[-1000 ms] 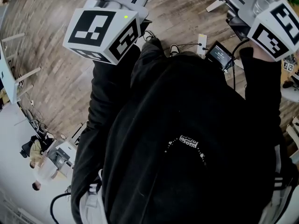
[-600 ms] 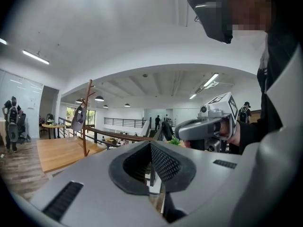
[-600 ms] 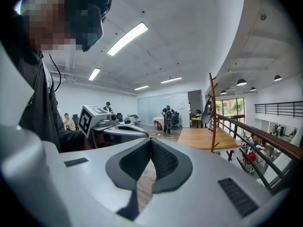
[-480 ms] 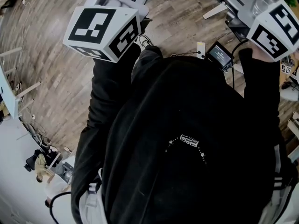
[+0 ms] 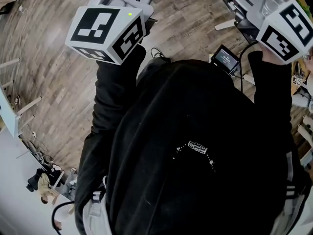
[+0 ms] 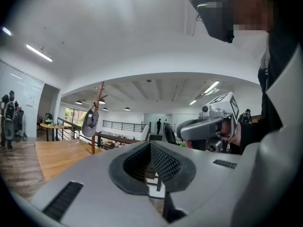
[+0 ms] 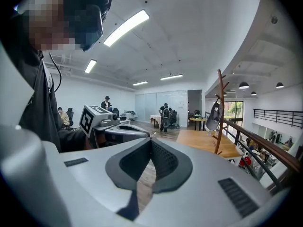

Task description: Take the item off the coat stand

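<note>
- Nearest are the 2 tools. The left gripper (image 6: 150,148) has its jaws pressed together with nothing between them, and the right gripper (image 7: 150,145) is the same. Both are well short of the coat stand (image 7: 220,112) and point roughly toward it.
- In the head view, the plank floor (image 5: 58,82) and the white furniture legs (image 5: 28,105) have slid under the arms over the last second. The 2 grippers keep the same spots in the frame. The person appears to be walking and carrying both tools along, probably toward the stand.
- The stand is a thin brown wooden pole with short branches near its top. It is upright on a lighter wooden floor, with a railing (image 7: 255,141) just beside its base.
- The item is a grey cap (image 7: 214,116). It hangs from an upper branch, against the left of the pole in both gripper views, and nothing else touches it.
- The task seems to be in its approach step, with the cap not yet taken. I judge that 1 gripper must open before it reaches the stand and lift the cap up off the branch. Pulling it sideways could tip the stand.
</note>
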A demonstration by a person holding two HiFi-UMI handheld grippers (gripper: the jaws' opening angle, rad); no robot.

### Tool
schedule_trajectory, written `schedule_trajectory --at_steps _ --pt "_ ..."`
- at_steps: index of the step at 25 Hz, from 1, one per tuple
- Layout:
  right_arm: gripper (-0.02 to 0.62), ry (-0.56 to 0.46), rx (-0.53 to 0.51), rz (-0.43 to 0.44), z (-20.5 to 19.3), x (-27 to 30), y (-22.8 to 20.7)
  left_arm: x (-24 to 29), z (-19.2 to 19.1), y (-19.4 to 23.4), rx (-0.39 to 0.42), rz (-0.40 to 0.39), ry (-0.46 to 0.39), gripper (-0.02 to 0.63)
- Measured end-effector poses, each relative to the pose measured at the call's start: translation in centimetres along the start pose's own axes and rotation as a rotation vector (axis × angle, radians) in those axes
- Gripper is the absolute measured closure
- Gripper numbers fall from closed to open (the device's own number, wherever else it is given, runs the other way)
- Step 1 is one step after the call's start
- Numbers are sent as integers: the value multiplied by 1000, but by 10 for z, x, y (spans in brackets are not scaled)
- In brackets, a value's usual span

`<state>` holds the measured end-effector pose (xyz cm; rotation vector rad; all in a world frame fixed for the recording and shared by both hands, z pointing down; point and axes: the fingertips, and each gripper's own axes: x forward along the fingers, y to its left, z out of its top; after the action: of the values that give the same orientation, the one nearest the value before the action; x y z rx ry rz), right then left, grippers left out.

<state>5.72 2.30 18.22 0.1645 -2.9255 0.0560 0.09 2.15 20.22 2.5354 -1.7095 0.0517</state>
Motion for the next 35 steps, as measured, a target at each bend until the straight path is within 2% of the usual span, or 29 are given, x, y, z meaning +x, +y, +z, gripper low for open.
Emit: schedule_trajectory --at_steps 3,6,9,19,23,28,35 --pt "578 15 -18 -10 4 37 -7 -3 3 35 9 -2 -14 604" --pt "578 40 -97 -46 9 73 -10 -12 0 68 9 1 -21 604" --pt "578 31 -98 -35 23 102 -6 -25 -1 100 -15 18 -28 604" --pt "578 48 -102 23 26 147 -27 -21 -6 148 -23 56 -45 604" --pt "578 45 -114 64 38 157 -50 -10 2 163 -6 86 -34 604" --pt "578 20 -106 97 41 203 -88 0 -9 213 -10 144 -6 604" --pt "578 2 -68 77 40 238 -164 67 -16 266 -32 134 3 604"
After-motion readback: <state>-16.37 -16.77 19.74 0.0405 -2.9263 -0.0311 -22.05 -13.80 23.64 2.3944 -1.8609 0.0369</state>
